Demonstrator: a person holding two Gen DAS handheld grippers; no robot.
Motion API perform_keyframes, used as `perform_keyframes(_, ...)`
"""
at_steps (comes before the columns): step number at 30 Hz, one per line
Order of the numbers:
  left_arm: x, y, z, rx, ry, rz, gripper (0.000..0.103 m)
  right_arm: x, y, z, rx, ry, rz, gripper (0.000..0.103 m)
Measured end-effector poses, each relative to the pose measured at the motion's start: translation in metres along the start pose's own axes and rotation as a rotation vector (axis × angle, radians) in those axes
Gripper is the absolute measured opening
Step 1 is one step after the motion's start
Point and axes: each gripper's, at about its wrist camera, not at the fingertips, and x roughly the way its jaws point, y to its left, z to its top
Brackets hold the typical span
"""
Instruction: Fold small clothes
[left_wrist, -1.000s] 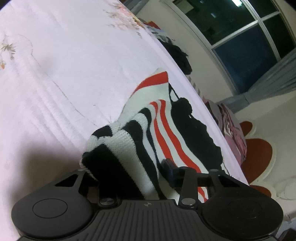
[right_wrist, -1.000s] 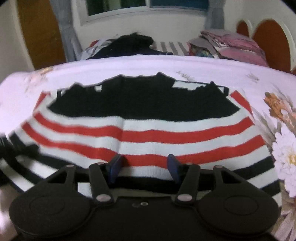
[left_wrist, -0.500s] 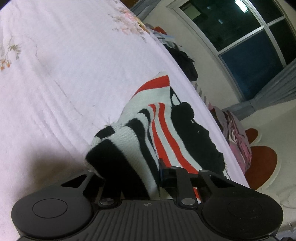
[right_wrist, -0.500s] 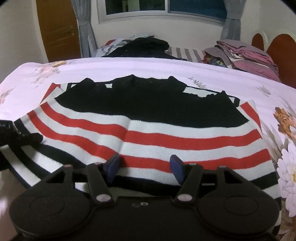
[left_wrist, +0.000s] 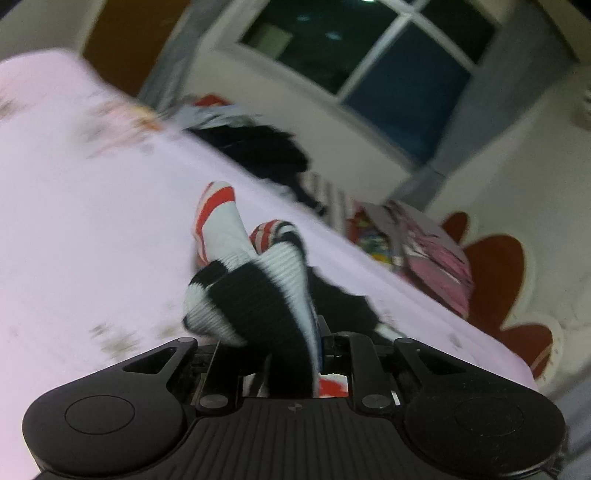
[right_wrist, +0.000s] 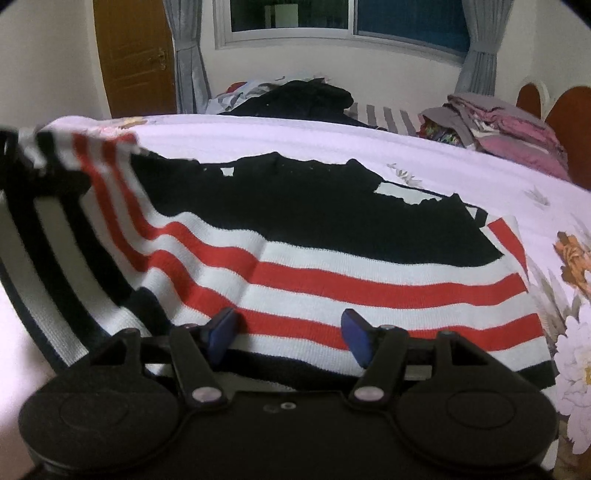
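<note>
the striped sweater (right_wrist: 332, 280) lies spread on the bed (right_wrist: 258, 136), black upper part away from the right wrist camera, red and white bands nearer. its left edge is no longer flat: a second ago that side lay on the bedcover, and now it is raised off it and drawn inward, hanging as a slanted flap at the left of the right wrist view. the left tongs (left_wrist: 295, 332) have just been closing and now pinch a bunched black-and-white fold of that edge, with knit packed between the jaws; the left view has swung up and gone blurry, which fits a quick lift. the right tongs (right_wrist: 291, 332) have just been opening and stand spread over the lower bands near the hem; whether the tips touch the knit is hard to tell, but they grip nothing. this looks like the start of a side fold, the left edge being carried across while most of the sweater stays flat. beyond, a dark clothes pile (right_wrist: 303, 96) and a folded pink stack (right_wrist: 498, 125) sit at the far edge of the bed.
</note>
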Motion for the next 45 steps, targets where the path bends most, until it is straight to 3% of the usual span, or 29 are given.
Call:
perform_keyframes(2,0.002,-0.024,0.002,0.073,-0.006,-0.031,0.019,-0.009,-0.010,0.000,0.048,-0.041,-0.006,0.076)
perform_keyframes(4,0.008,-0.050,-0.001,0.152,0.004,-0.071,0.019,-0.023,-0.024,-0.002,0.093,-0.095,-0.030,0.078)
perform_keyframes(9,0.027,-0.107,-0.029,0.306,0.071,-0.167,0.019,-0.049,-0.076,-0.010,0.152,-0.116,-0.092,0.075)
perform_keyframes(11,0.038,-0.128,-0.049,0.375,0.128,-0.186,0.019,-0.057,-0.097,-0.017,0.168,-0.105,-0.128,0.070)
perform_keyframes(14,0.051,-0.145,-0.079,0.469,0.205,-0.173,0.019,-0.070,-0.133,-0.031,0.218,-0.080,-0.175,0.069)
perform_keyframes(15,0.050,-0.150,-0.086,0.498,0.198,-0.156,0.020,-0.073,-0.140,-0.034,0.231,-0.077,-0.185,0.069)
perform_keyframes(18,0.045,-0.154,-0.089,0.534,0.193,-0.155,0.034,-0.086,-0.163,-0.040,0.271,-0.082,-0.189,0.069)
perform_keyframes(22,0.031,-0.162,-0.097,0.576,0.215,-0.179,0.060,-0.096,-0.177,-0.036,0.306,-0.107,-0.161,0.071)
perform_keyframes(23,0.026,-0.165,-0.098,0.587,0.223,-0.188,0.063,-0.097,-0.178,-0.034,0.315,-0.115,-0.147,0.072)
perform_keyframes(30,-0.016,-0.148,-0.087,0.545,0.205,-0.209,0.063,-0.099,-0.179,-0.008,0.381,-0.134,0.030,0.077)
perform_keyframes(36,-0.039,-0.118,-0.055,0.506,0.093,-0.102,0.063,-0.070,-0.171,0.004,0.503,-0.059,0.207,0.082)
perform_keyframes(40,-0.024,-0.097,-0.037,0.408,0.113,-0.017,0.063,-0.041,-0.167,0.007,0.548,0.016,0.244,0.084)
perform_keyframes(45,0.001,-0.075,-0.036,0.310,0.150,0.023,0.063,-0.019,-0.162,0.005,0.582,0.063,0.255,0.083)
